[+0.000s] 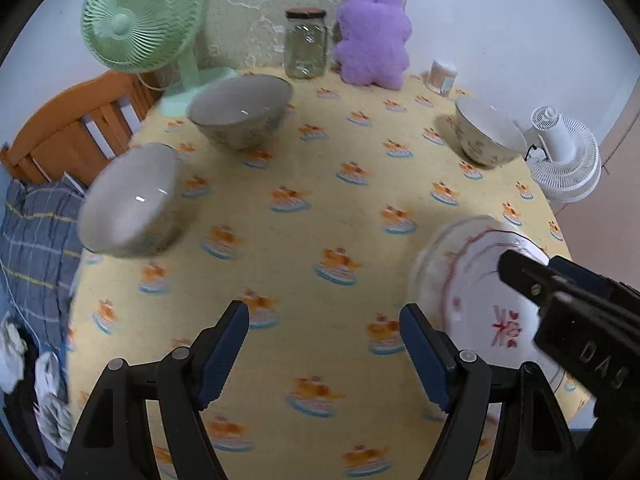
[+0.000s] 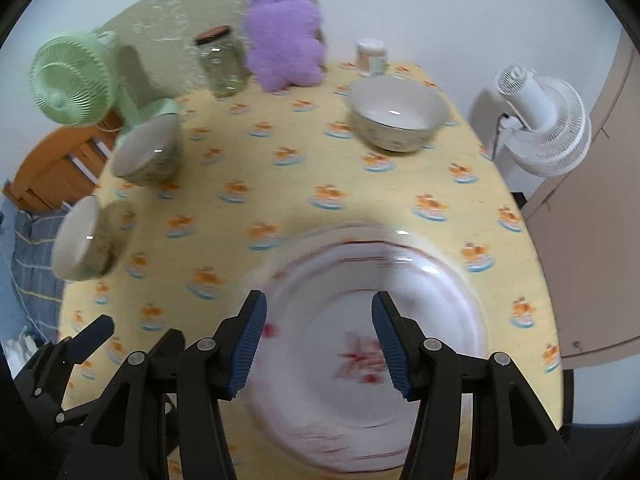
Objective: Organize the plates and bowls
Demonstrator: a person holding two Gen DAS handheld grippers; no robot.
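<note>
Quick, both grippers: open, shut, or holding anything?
Left gripper: open, empty, above the tablecloth.
Right gripper: open, empty, over the plate.

Three bowls (image 1: 242,110), one plate (image 2: 360,340), two fans (image 1: 136,16).

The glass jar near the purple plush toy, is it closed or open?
Closed: the glass jar carries a dark lid on top, seen in both views.

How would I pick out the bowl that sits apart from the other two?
Start at the white fan standing just off the table's right edge. The nearest dish to it on the yellow tablecloth is the lone bowl, in front of a small cup. The other two bowls sit close together on the far left near the green fan; this one stands alone.
</note>
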